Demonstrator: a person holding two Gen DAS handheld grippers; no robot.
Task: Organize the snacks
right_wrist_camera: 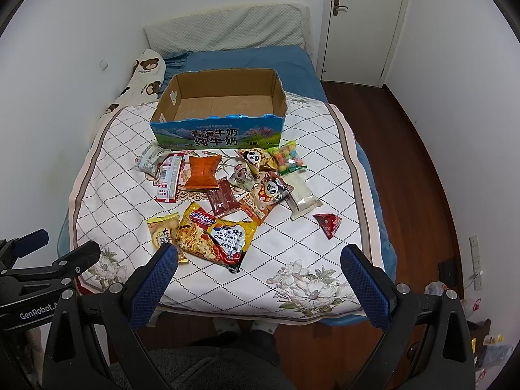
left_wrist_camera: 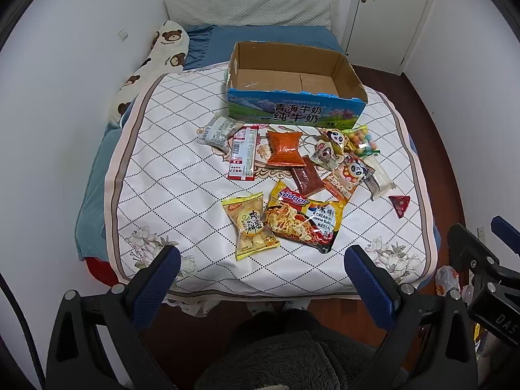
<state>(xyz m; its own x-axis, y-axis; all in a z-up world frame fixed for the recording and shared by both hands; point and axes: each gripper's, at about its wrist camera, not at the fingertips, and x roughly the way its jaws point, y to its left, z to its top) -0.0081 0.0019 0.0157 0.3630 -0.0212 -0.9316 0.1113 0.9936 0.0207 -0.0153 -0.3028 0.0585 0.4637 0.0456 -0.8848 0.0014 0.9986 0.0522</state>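
Left gripper [left_wrist_camera: 261, 261] jaws wide, empty, above near bed edge. Right gripper [right_wrist_camera: 260, 261] same: wide, nothing held. Snacks loose on quilted cover [left_wrist_camera: 169, 169], none in cardboard box [left_wrist_camera: 294, 79] behind them; box looks empty. Nearest: instant noodle packet [right_wrist_camera: 216, 239], flat crinkly foil, touching yellow cracker bag [left_wrist_camera: 252, 226], puffy, slippery. Best pinch on sealed end, not air-filled middle. Small red triangle packet [right_wrist_camera: 329, 223] lies apart, right; contents unclear.
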